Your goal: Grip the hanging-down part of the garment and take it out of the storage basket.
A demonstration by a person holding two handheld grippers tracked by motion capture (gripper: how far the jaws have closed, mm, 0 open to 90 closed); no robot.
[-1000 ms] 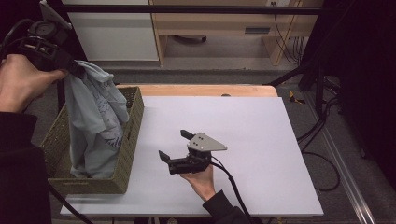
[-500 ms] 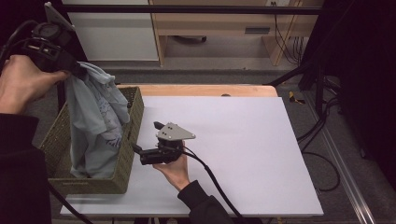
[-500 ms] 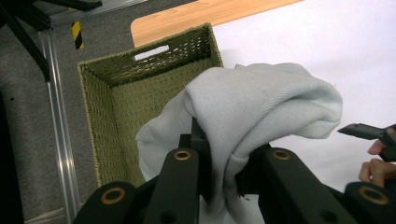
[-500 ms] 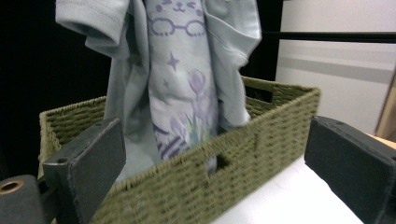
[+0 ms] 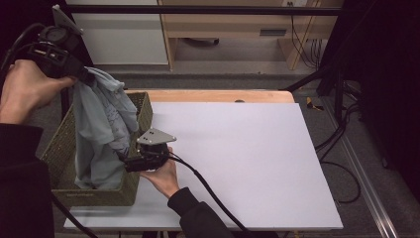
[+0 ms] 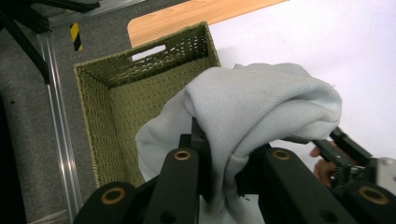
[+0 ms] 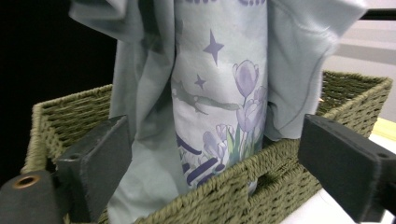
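A pale blue shirt with a purple flower print hangs from my left gripper, which is held high above the basket's far left corner. Its jaws are shut on a bunched fold of the cloth. The shirt's lower part drapes inside the green woven basket. My right gripper lies low against the basket's right wall and points at the hanging shirt. Its jaws have just been closing a little but stand wide, with the shirt and basket rim ahead of the pads, not touching them.
The basket stands on the left end of a white table top with a wooden strip along its far edge. A cable trails from the right gripper toward the table's near edge. Grey floor, shelving and cables lie beyond the table.
My right gripper has moved left across the white table to the basket's right wall. The left gripper and the hanging shirt have stayed where they were.
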